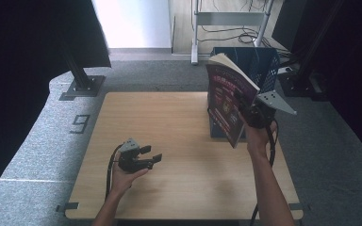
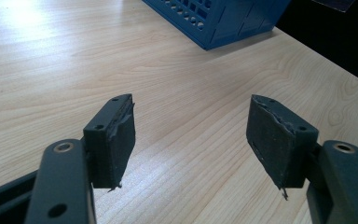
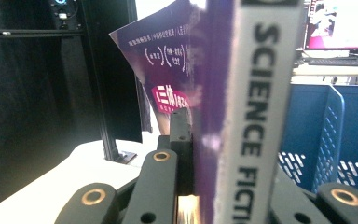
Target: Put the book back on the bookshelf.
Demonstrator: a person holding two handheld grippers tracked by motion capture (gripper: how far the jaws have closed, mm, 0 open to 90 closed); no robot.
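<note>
While the right gripper (image 1: 246, 109) clamps the book (image 1: 227, 101) above the table's far edge (image 1: 169, 93), the left gripper (image 1: 150, 157) gapes

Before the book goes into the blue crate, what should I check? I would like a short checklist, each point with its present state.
1. Right claw shut on the purple paperback book: ok.
2. Book clear of the wooden table, held upright in the air: ok.
3. Blue perforated plastic crate standing at the table's far right, beside the book: ok.
4. Space inside the crate: cannot tell, the book hides it.
5. Left claw open, holding nothing, away from the crate: ok.
</note>
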